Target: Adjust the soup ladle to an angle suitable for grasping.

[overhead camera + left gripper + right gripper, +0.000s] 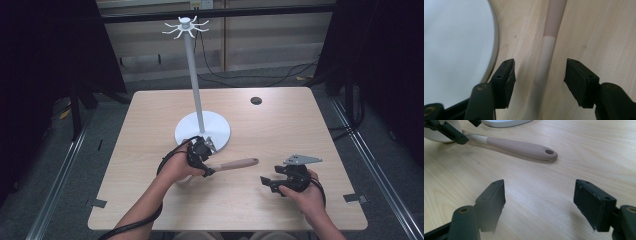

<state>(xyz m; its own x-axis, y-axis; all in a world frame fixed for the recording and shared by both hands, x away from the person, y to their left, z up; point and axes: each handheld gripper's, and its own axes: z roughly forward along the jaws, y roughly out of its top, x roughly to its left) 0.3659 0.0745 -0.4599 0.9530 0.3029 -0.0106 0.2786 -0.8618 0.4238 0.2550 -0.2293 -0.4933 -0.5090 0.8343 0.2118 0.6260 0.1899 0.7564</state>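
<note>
Near edge: right gripper (268, 181) gripped in a hand low over the table (280, 125), jaws spread wide on bare wood, pointing left toward the utensil (235, 164). Just beyond: left gripper (539, 72) angled down, jaws gaping astride the utensil's pale shaft, not touching it. Farther, beside the left jaw: round white base of the hook stand (202, 131).
</note>
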